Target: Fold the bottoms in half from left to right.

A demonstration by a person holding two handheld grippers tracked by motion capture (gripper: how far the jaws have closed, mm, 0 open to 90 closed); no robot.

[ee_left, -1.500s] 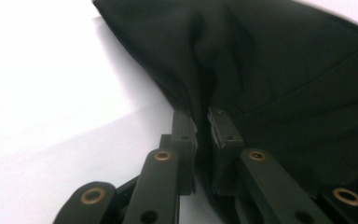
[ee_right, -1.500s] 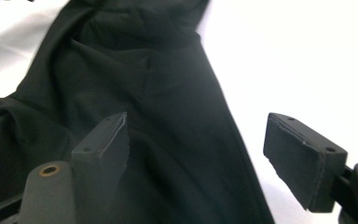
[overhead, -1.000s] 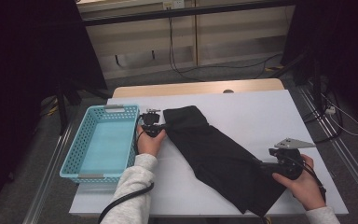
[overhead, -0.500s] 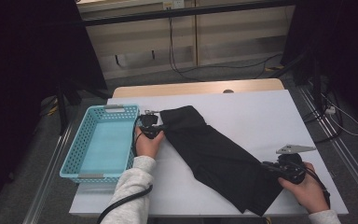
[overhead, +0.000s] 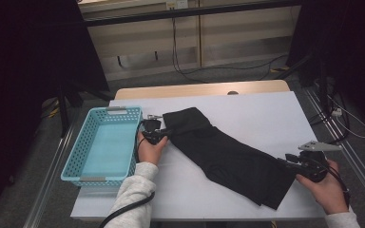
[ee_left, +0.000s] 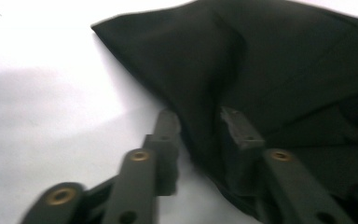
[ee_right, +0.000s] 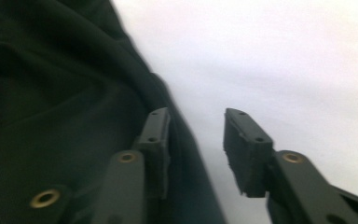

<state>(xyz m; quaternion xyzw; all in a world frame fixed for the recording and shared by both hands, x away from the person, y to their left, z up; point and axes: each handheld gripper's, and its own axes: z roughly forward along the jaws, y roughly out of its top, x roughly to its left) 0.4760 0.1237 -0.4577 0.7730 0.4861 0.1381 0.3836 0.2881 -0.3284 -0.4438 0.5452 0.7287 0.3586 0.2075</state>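
Note:
A black garment (overhead: pixel 228 156) lies flat and slantwise on the white table (overhead: pixel 266 114), from upper left to lower right. My left gripper (overhead: pixel 166 134) is at its upper-left end. In the left gripper view its jaws have just been opening; the left gripper (ee_left: pixel 200 123) is open, with a loose fold of the garment (ee_left: pixel 284 70) between the fingers. My right gripper (overhead: pixel 286 161) is at the lower-right end. Its jaws have also just been opening; the right gripper (ee_right: pixel 196 126) is open, straddling the edge of the garment (ee_right: pixel 51 93), one finger over cloth, the other over the bare table (ee_right: pixel 284 56).
A light blue plastic basket (overhead: pixel 119 110) with nothing in it stands at the table's left edge, right beside my left hand. Bare white table stretches behind and to the right of the garment. Cables lie on the floor beyond the table.
My right hand has slid a little to the right, towards the cloth's lower end. The left hand has stayed put, and the garment lies much as before.

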